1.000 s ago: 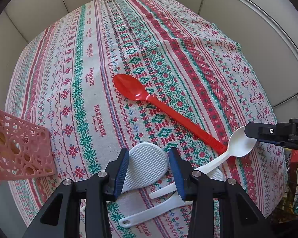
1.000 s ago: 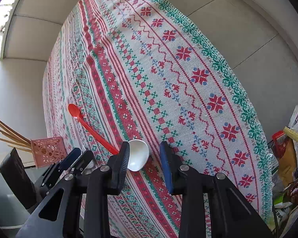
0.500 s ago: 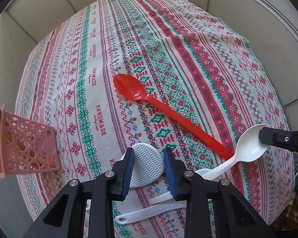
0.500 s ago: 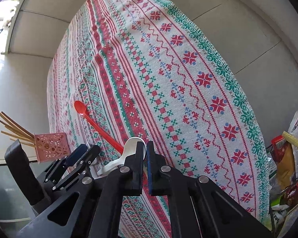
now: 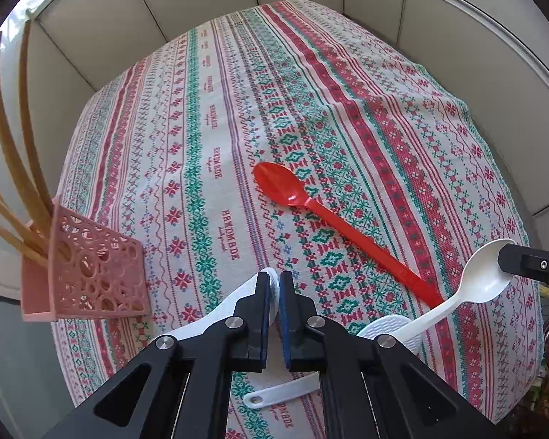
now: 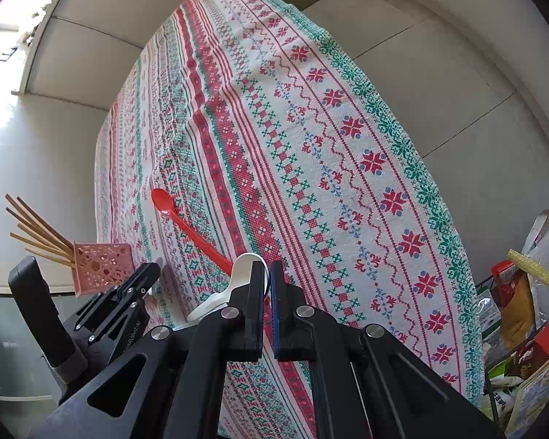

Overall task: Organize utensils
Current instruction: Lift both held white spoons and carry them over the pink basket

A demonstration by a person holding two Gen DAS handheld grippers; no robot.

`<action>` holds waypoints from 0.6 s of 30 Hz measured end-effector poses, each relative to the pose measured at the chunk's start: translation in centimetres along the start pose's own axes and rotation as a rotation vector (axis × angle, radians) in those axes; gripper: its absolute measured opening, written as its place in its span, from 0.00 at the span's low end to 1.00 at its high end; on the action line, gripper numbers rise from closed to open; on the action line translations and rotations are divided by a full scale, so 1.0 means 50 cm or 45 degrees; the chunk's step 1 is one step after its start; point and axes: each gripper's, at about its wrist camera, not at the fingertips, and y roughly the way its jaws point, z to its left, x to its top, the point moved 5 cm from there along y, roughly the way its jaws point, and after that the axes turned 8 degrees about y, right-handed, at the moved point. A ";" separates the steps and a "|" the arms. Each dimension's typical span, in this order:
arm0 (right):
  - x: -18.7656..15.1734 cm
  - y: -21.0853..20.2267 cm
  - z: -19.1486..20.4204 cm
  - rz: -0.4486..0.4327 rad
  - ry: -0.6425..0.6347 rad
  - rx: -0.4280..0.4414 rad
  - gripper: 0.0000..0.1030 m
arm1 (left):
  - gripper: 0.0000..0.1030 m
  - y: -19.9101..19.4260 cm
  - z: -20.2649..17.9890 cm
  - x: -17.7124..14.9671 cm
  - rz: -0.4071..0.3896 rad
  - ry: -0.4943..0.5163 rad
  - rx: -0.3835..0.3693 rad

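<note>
My left gripper (image 5: 273,285) is shut on a white rice paddle (image 5: 219,309), lifted off the cloth. My right gripper (image 6: 267,274) is shut on the bowl of a white spoon (image 6: 243,267); that spoon also shows in the left wrist view (image 5: 483,278) at the right, held by the right gripper's fingertip (image 5: 530,263). A red spoon (image 5: 333,219) lies on the patterned tablecloth (image 5: 208,117) and shows in the right wrist view (image 6: 186,223). A second white paddle (image 5: 388,325) and a white handle (image 5: 282,395) lie near the front edge.
A pink perforated utensil holder (image 5: 91,274) with several wooden chopsticks (image 5: 14,139) stands at the table's left edge; it also shows in the right wrist view (image 6: 102,263). Bags and boxes (image 6: 523,314) sit off the table's right side.
Both grippers closed: the left on the white paddle, the right on the white spoon's bowl. Both have lifted their utensils, and the left view has pulled back toward the holder.
</note>
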 end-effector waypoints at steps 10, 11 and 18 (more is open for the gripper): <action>-0.016 -0.037 0.043 -0.081 -0.100 -0.009 0.03 | 0.03 -0.075 0.099 -0.015 -0.120 -0.132 -0.086; -0.018 -0.042 0.050 -0.091 -0.114 -0.007 0.03 | 0.03 -0.084 0.110 -0.017 -0.134 -0.153 -0.102; -0.035 -0.075 0.097 -0.170 -0.193 -0.001 0.03 | 0.03 -0.166 0.190 -0.043 -0.298 -0.327 -0.256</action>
